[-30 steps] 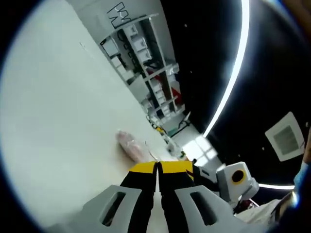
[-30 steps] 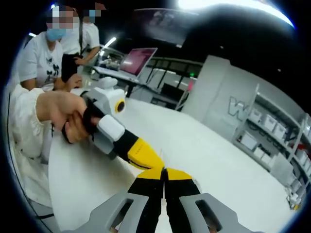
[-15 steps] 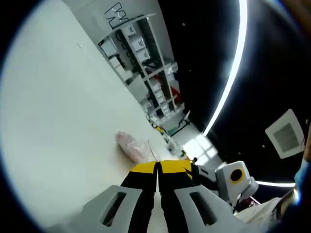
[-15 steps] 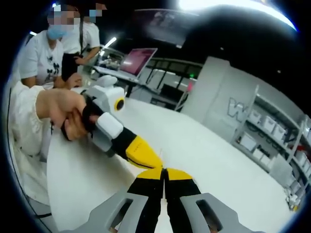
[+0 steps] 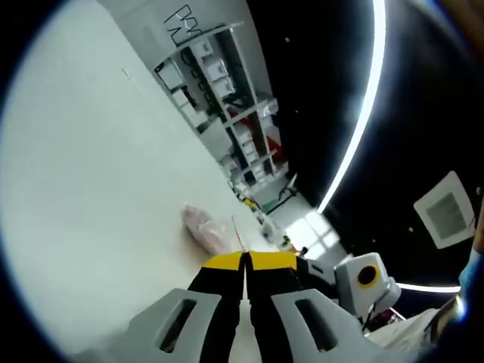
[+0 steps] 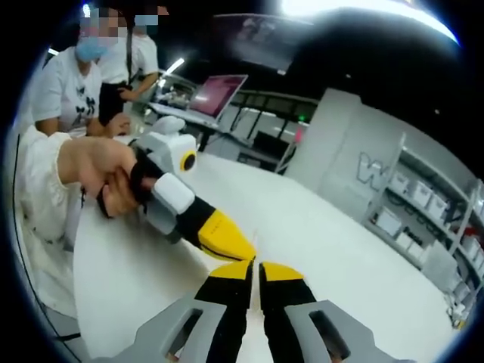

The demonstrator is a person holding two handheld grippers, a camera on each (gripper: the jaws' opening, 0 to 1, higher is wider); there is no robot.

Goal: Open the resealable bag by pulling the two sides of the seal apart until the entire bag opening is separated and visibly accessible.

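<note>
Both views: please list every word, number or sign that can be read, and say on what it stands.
"W": large outlined letter on the grey wall beside the shelves, in the right gripper view; any letters after it are cut off by the shelves.
The same outlined lettering on the wall in the left gripper view: too distorted to read.
Labels on the shelf boxes: too small to read.

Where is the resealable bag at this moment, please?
In the left gripper view, the resealable bag lies on the white table, just beyond the left gripper tips, slightly to their left.

Clear glossy plastic bag (image 5: 209,228) lies on smooth matt white table (image 5: 91,174).
</note>
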